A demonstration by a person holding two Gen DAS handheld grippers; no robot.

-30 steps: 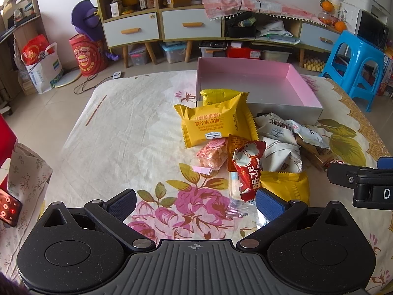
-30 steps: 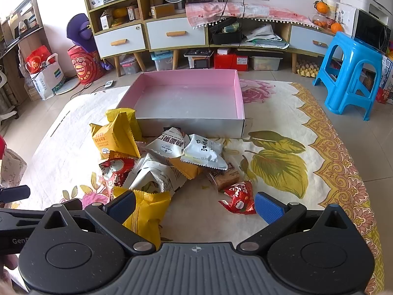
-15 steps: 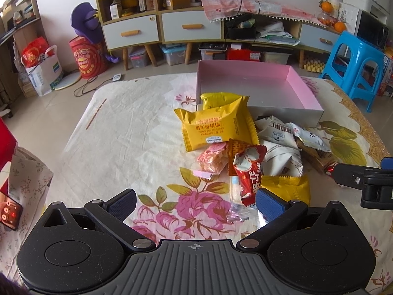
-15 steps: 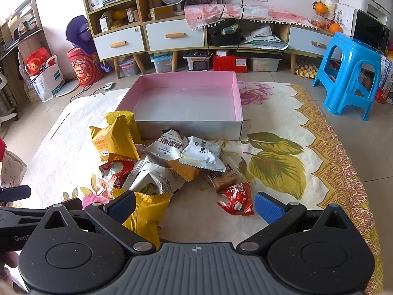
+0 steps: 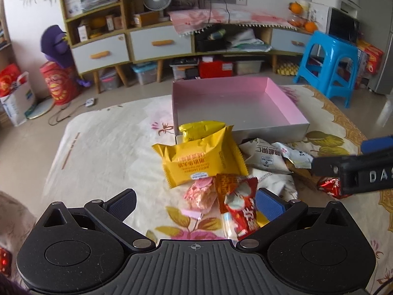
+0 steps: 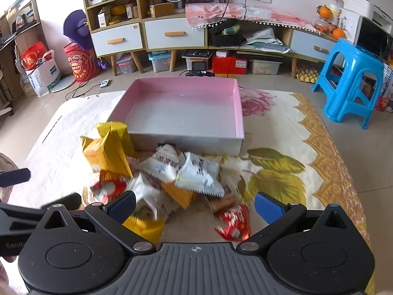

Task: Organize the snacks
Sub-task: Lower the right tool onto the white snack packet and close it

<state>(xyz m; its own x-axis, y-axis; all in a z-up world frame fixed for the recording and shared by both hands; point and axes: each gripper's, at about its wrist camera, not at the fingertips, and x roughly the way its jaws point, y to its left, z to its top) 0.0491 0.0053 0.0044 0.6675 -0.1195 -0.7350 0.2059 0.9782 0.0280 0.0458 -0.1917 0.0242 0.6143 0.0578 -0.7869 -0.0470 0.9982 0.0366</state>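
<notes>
A pile of snack packets lies on the floral cloth in front of an empty pink box (image 5: 280,103) (image 6: 237,103). In the left wrist view a large yellow packet (image 5: 201,162), a pink candy (image 5: 201,195) and a red packet (image 5: 239,209) lie near my left gripper (image 5: 196,205), which is open and empty with the pink candy and red packet between its fingers. My right gripper (image 6: 195,206) is open and empty above white packets (image 6: 199,173), a yellow packet (image 6: 106,156) and a small red packet (image 6: 234,222). The right gripper's body (image 5: 356,172) shows at the left view's right edge.
A blue plastic stool (image 6: 353,81) stands right of the bed. Low cabinets with drawers (image 6: 172,34) line the far wall. Red bags (image 6: 81,61) and a white bag (image 6: 44,73) stand on the floor at left.
Both grippers have moved forward towards the pile and the box. The packets now lie closer to the fingers. Both stay open.
</notes>
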